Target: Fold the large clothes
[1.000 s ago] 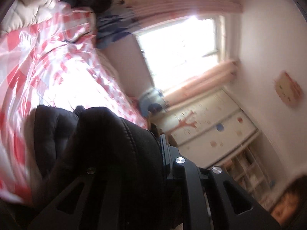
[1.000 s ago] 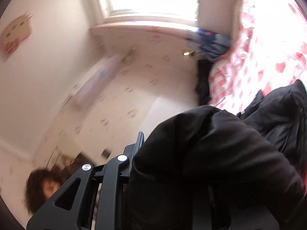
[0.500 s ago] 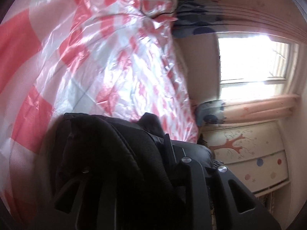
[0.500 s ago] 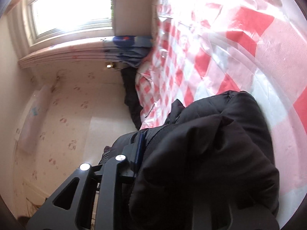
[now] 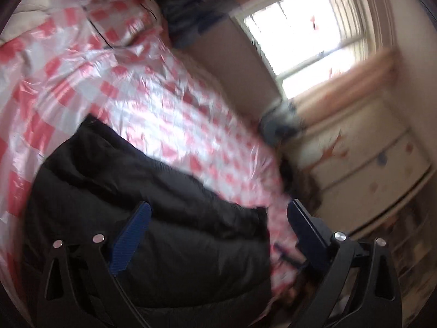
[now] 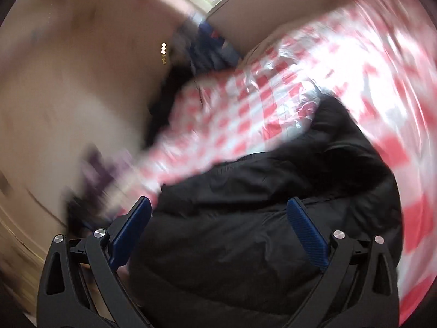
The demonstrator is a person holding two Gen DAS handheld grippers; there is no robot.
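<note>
- The left gripper (image 5: 218,213) has just sprung wide, released; the black puffy jacket (image 5: 164,213) lies below its ribbed blue pads (image 5: 131,240).
- The right gripper (image 6: 218,210) likewise has just opened, gripping nothing, over the jacket (image 6: 245,232).
- The jacket, smooth and quilted, rests on a glossy, crinkled red-and-white checked sheet (image 5: 164,109).

A home bedroom: bed under a checked cover (image 5: 153,104); curtained window (image 5: 308,35); decorated drawers (image 5: 382,158).

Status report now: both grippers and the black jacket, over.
Left gripper and right gripper open, just released. Black jacket lies bunched on checkered plastic sheet, free of the fingers. Nothing in the way.
</note>
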